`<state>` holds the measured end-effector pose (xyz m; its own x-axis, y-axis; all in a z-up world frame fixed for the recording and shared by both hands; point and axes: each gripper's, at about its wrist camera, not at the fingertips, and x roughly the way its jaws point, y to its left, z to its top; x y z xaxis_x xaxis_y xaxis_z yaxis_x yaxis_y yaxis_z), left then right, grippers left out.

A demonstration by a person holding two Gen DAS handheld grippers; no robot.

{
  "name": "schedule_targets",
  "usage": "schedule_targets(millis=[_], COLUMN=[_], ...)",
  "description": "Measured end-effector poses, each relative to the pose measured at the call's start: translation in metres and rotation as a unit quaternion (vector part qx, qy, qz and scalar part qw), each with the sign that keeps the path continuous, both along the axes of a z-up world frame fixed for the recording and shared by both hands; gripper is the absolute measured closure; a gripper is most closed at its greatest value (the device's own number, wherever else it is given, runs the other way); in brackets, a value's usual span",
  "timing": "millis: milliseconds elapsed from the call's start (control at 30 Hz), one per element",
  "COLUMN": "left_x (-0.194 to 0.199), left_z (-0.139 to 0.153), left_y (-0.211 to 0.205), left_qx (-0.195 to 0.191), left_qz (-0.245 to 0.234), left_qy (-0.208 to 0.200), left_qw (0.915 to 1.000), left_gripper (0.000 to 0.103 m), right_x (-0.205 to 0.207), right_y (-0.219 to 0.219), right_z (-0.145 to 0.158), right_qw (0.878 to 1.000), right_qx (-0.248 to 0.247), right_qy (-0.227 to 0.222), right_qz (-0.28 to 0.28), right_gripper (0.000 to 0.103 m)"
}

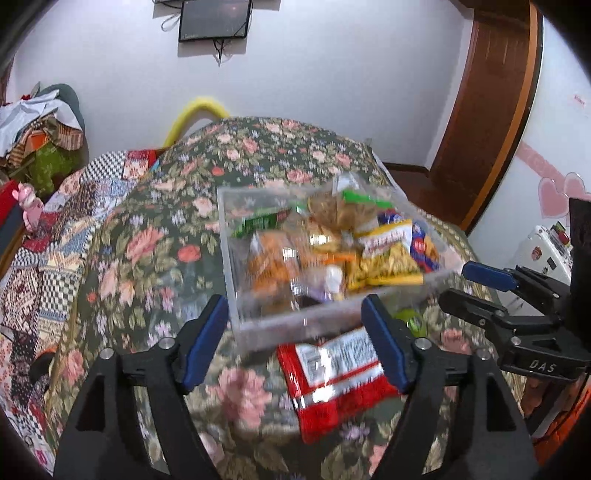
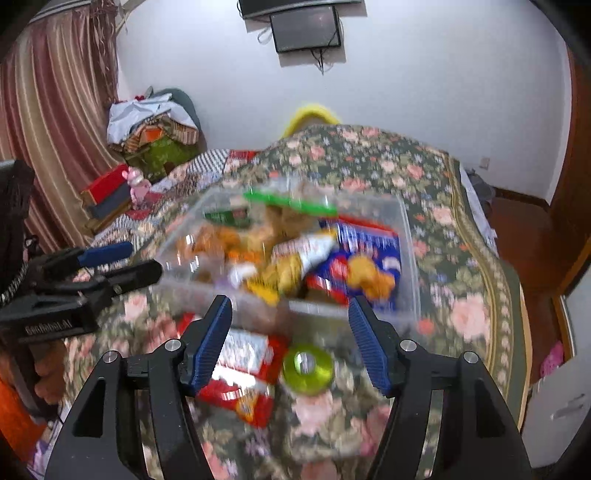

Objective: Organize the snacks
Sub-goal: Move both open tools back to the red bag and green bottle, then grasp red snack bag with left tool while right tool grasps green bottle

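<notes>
**Snack box full, two items lying outside it**

A clear plastic box (image 1: 332, 266) sits on a surface covered by a dark floral cloth (image 1: 155, 258) (whether a bed or a table lies beneath, the views do not tell). The box is packed with snack packets: an orange packet (image 1: 273, 266) toward its near left, a yellow packet (image 1: 391, 258) toward its near right, a blue packet (image 2: 369, 254) at the right side, a green-labelled packet (image 1: 262, 221) at the back left, and a clear bag with a green strip (image 2: 291, 203) on top toward the back. The pictures are motion-blurred, so the labels cannot be read.

Outside the box, just in front of its near wall, a red-and-white snack packet (image 1: 332, 376) lies flat on the cloth. Beside it, to its right, rests a small round green item (image 2: 308, 367), too blurred to identify.

The left gripper (image 1: 295, 339) hovers over the near left of the box, its blue-padded fingers (image 1: 203, 339) spread apart and grasping nothing; the red-and-white packet shows in the gap below them. The right gripper (image 2: 290, 339) hangs alongside, fingers (image 2: 365, 343) likewise released and empty, above the round green item and the packet's edge.

On the white wall behind hangs a dark screen (image 1: 214, 20).
</notes>
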<state>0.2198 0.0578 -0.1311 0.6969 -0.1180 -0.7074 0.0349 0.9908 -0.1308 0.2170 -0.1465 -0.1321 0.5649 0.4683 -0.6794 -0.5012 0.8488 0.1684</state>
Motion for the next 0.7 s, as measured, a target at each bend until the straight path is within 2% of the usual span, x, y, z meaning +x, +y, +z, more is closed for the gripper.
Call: schedule_targets(millis=[133,367,600,700], left_x=[-0.007,-0.007,0.001,0.005], left_z=[-0.018,-0.06,-0.081,-0.085], left_y=[-0.001,-0.006,-0.018,-0.023], left_qx=[-0.001,-0.005,-0.024,-0.039], left_qz=[-0.003,-0.012,-0.03,-0.039], left_qy=[0.022,0.076,0.102,0.105], left_qw=[0.9998,0.997,0.994,0.9929], left_gripper=[0.021,0.02,0.02,0.02], right_x=[-0.003,0.012,0.018,0.016], right_y=[-0.004,0.003,0.014,0.013], right_z=[-0.023,-0.054,-0.069,-0.07], right_qw=[1.0,0.997,0.996,0.997], right_qx=[-0.012,-0.021,-0.041,-0.044], right_qy=[0.026,0.068,0.075,0.07], right_qz=[-0.003,-0.002,-0.001,0.001], right_gripper=[0.041,0.041,0.058,0.06])
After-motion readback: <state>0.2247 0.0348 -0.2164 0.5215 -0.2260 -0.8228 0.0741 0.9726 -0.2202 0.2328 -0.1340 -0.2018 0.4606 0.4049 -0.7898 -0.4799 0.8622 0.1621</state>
